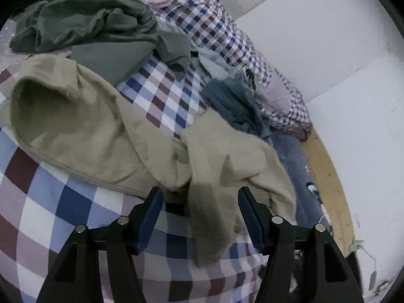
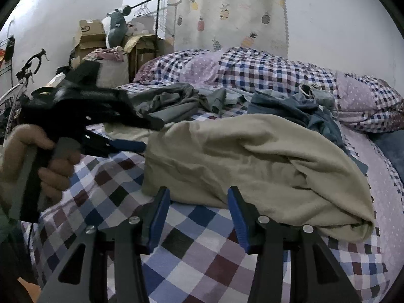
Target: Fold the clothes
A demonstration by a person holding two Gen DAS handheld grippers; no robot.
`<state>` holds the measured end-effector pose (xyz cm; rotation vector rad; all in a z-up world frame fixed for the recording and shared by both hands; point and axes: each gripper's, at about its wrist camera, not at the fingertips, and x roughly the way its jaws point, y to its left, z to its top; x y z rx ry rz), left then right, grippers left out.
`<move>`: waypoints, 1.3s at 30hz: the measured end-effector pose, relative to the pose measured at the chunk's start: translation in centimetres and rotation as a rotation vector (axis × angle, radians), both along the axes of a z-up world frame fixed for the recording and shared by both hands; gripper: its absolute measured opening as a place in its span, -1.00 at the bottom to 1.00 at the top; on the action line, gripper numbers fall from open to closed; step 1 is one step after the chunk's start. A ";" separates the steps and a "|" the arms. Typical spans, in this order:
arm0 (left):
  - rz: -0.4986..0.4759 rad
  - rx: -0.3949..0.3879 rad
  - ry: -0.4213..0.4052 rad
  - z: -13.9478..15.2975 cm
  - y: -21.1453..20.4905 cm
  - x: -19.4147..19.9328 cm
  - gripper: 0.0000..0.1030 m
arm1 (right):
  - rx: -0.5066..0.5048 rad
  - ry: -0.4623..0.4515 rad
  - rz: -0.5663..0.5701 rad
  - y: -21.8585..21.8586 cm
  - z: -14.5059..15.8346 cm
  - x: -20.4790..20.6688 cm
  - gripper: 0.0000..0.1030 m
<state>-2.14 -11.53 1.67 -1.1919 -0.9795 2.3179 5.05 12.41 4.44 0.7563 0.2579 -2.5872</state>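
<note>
1. Two grippers, the left gripper (image 1: 200, 202) and the right gripper (image 2: 198, 199), have their fingers spread apart and hold nothing.
2. Just ahead, a beige garment (image 2: 252, 161) lies crumpled on the checked bed (image 2: 202, 252); it looks soft, light and floppy, best pinched at a hem or corner.
3. Farther back lie a green garment (image 1: 83, 20) and a blue garment (image 1: 234, 103).
4. On a distant cardboard box (image 2: 89, 34), "SF" is printed.

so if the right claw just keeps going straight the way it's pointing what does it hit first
Most likely the beige garment. The right claw is open, its tips right at the garment's near edge on the checked bedsheet. Depth is uncertain, but nothing else lies between.
</note>
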 end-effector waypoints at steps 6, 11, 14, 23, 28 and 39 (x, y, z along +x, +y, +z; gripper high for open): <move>-0.042 0.028 0.021 0.7 0.3 -0.2 -0.81 | 0.029 0.034 0.035 -1.2 0.2 0.8 -0.02; -0.185 0.167 0.153 4.0 1.9 0.6 -0.83 | 0.046 0.101 0.044 -2.6 1.2 1.8 -0.01; -0.289 0.194 0.192 5.4 3.6 1.1 -0.85 | 0.072 0.158 0.033 -3.7 1.7 2.5 -0.01; -0.459 0.197 0.222 6.3 6.8 2.4 -0.84 | 0.101 0.186 -0.092 -3.8 2.1 2.0 -0.33; -0.376 0.167 0.229 6.2 5.8 2.1 -0.27 | 0.013 0.098 -0.188 -0.3 2.4 0.1 -0.87; -0.158 0.048 0.220 5.2 2.6 1.1 0.27 | -0.192 0.081 -0.610 18.0 5.6 -1.7 -0.90</move>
